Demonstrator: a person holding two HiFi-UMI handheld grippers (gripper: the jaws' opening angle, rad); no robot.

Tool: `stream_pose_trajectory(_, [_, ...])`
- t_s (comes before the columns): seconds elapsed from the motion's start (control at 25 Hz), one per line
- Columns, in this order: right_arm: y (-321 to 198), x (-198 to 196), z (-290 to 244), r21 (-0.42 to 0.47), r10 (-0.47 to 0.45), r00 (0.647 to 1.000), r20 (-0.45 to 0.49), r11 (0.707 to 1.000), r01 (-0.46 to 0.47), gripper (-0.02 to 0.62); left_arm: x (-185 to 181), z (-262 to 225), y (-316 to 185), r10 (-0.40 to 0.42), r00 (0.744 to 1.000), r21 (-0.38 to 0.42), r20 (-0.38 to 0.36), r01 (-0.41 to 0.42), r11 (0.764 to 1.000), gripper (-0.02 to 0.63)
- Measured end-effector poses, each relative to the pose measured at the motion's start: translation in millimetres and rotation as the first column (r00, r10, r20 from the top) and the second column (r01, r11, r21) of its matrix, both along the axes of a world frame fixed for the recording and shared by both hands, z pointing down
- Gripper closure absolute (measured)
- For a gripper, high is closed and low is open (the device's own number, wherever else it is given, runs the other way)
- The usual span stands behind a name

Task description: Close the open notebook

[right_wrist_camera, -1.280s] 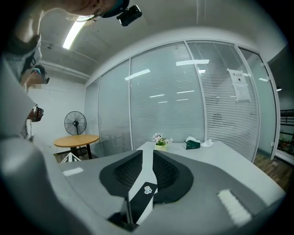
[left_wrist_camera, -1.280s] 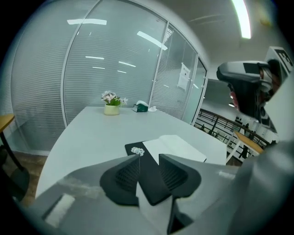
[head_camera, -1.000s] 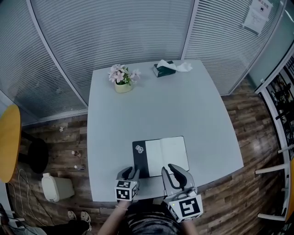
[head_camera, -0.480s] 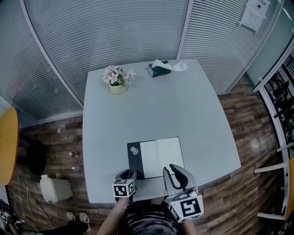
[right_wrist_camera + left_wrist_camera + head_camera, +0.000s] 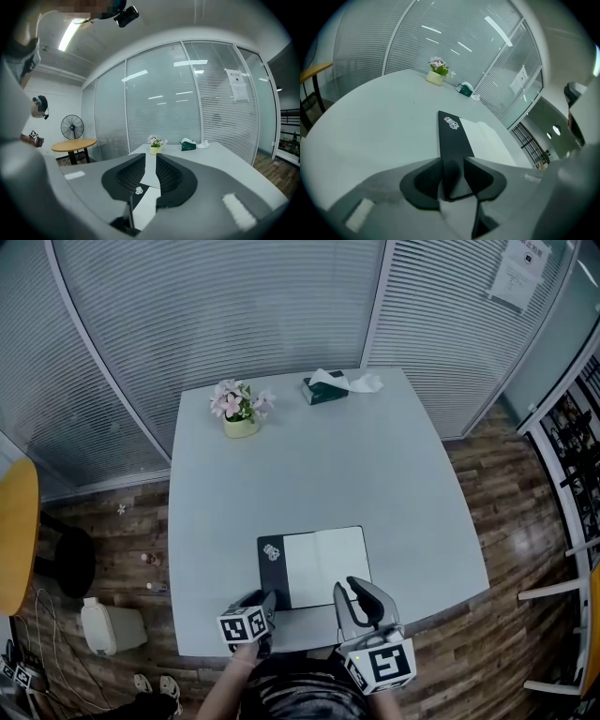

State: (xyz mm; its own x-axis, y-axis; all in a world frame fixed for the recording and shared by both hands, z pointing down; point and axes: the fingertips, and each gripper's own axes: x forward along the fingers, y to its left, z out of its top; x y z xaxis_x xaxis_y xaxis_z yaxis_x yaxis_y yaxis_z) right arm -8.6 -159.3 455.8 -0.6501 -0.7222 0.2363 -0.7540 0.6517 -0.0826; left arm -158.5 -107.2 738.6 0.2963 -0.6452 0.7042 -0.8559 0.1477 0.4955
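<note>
While the open notebook [image 5: 323, 563] lies flat near the worktop's [image 5: 309, 465] front edge, the left tool [image 5: 453, 174] stands spread astride its black cover [image 5: 451, 136], so pinching and folding it over the white page [image 5: 330, 559] seems next; the right tool [image 5: 150, 165] hangs spread, empty.

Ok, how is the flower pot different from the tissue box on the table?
The flower pot is pale and round, with pink flowers standing up; the tissue box is dark green and blocky, with a white tissue poking out. In the head view the pot stands left of the box. Both sit at the table's far end, away from the notebook.
</note>
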Motion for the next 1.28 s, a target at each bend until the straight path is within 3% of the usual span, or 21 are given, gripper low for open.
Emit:
stream_pose_trajectory(0.4, [1.5,-4.9,-1.4,0.002,-0.018,1.000,0.018,1.000,0.018,0.525,1.6,-45.3,-2.9,-0.015,0.998,0.112,-0.053,0.020,0.994,0.466])
stream_pose_trajectory(1.04, [5.6,-3.0,-9.3,0.011,-0.039,0.998,0.053,0.999,0.038,0.525,22.2,-90.8,-12.0,-0.004,0.988,0.225,-0.155,0.039,0.974,0.466])
stream_pose_trajectory(1.28, [5.7,5.7,-12.3,0.017,-0.028,0.998,0.054,0.999,0.027,0.525,35.9,-100.3,-16.2,0.036,0.990,0.255,-0.137,0.000,0.967,0.466])
